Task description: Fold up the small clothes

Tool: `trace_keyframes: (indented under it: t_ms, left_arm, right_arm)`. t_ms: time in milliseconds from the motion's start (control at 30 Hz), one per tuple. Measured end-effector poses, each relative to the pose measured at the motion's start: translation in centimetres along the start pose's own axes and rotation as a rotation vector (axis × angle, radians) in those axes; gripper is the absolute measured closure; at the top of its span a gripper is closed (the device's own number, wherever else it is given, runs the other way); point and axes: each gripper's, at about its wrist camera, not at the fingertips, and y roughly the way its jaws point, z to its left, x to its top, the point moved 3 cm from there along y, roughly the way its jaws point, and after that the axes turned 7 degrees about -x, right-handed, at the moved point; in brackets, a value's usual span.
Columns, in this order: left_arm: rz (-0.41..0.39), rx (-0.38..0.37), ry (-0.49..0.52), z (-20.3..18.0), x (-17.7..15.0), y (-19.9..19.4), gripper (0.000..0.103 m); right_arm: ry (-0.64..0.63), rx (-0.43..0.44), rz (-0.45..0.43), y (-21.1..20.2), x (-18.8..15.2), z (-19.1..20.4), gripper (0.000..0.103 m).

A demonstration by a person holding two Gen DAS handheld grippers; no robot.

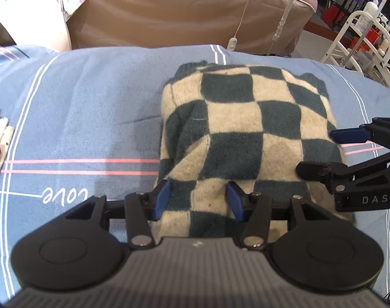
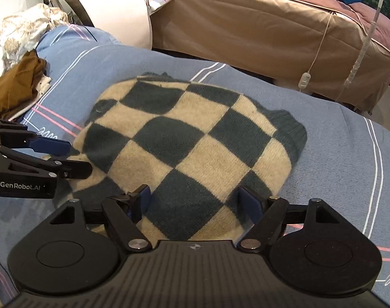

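In the left wrist view, the checkered sweater (image 1: 246,133) is lying in a folded bundle on the blue bedsheet (image 1: 79,102), a little to the right of the middle, and the left gripper (image 1: 197,200) is standing over its near edge with the jaws spread apart, one blue pad on each side of a strip of knit but not pressing it. The knit is looking thick, soft and fuzzy, so I judge it light, limp and not slippery; it is probably sagging wherever it is not supported, and a grip on the doubled near edge, through all layers, seems safest. The right gripper (image 1: 320,154) is entering from the right side, its jaws parted beside the sweater's edge. In the right wrist view, the sweater (image 2: 189,143) is filling the centre of the bedsheet (image 2: 349,159), and the right gripper (image 2: 195,200) is hovering released above the near hem, holding nothing. The left gripper (image 2: 74,156) is reaching in from the left, also released. The sleeves are being hidden under the fold, the near hem is covered by the gripper bodies, and a brown garment (image 2: 12,87) at the left is partly cut off.
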Motion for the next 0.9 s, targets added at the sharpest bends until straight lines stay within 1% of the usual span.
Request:
trace_keyframes:
  t_ms: [100, 167, 200, 233, 267, 300, 333, 367, 433, 500, 600, 667, 733, 800, 833, 900]
  left_arm:
    - [-0.008, -0.017, -0.013, 0.2, 0.1, -0.2, 0.052]
    - [-0.024, -0.028, -0.030, 0.3, 0.1, -1.1, 0.051]
    - [-0.042, -0.034, -0.041, 0.4, 0.0, -1.7, 0.047]
    - [-0.056, -0.036, -0.050, 0.5, -0.1, -2.4, 0.033]
    - [-0.069, -0.023, -0.057, 0.5, -0.3, -3.2, 0.025]
    - [-0.086, -0.009, -0.067, 0.7, -0.5, -4.0, 0.011]
    - [-0.106, -0.011, -0.082, 0.9, -1.0, -4.7, 0.007]
    - [-0.122, -0.033, -0.107, 1.3, -1.4, -5.4, 0.006]
    - [-0.135, -0.096, -0.195, 2.2, -2.5, -6.3, 0.003]
    - [-0.148, -0.175, -0.331, 3.5, -3.8, -6.6, 0.000]
    - [-0.157, -0.333, -0.576, 5.7, -6.2, -5.9, 0.000]
    - [-0.167, -0.412, -0.695, 6.3, -7.6, -4.9, 0.000]
    - [-0.181, -0.460, -0.770, 6.6, -8.4, -3.5, 0.000]
    - [-0.172, -0.482, -0.843, 6.7, -9.2, -1.9, 0.000]
    - [-0.176, -0.489, -0.874, 6.7, -9.6, -1.2, 0.000]
    - [-0.195, -0.497, -0.895, 6.7, -9.7, 0.2, 0.000]
  right_arm:
    - [0.008, 0.003, 0.004, 0.0, 0.1, -0.1, 0.000]
    - [0.036, 0.004, -0.006, -0.6, 0.4, -0.5, 0.000]
    - [0.053, -0.001, -0.023, -1.1, 0.5, -0.9, 0.000]
    - [0.073, -0.009, -0.042, -1.8, 0.6, -1.4, 0.000]
    - [0.097, -0.013, -0.059, -2.4, 0.6, -2.0, 0.000]
    - [0.125, -0.008, -0.069, -2.9, 0.5, -2.7, 0.000]
    - [0.156, 0.005, -0.074, -3.3, 0.3, -3.5, 0.000]
    - [0.194, 0.022, -0.073, -3.5, 0.0, -4.3, 0.000]
    - [0.281, 0.065, -0.051, -3.5, -0.9, -5.9, 0.000]
    - [0.384, 0.104, -0.027, -3.4, -2.2, -7.3, 0.000]
    - [0.549, 0.177, -0.005, -3.4, -4.1, -9.0, 0.000]
    - [0.663, 0.238, 0.006, -3.3, -5.4, -9.8, 0.000]
    - [0.774, 0.303, 0.018, -2.9, -6.5, -10.2, 0.000]
    - [0.869, 0.339, 0.038, -2.7, -7.4, -10.2, 0.000]
    - [0.896, 0.349, 0.047, -2.6, -7.8, -10.0, 0.000]
    - [0.926, 0.366, 0.049, -2.7, -8.2, -9.9, 0.000]
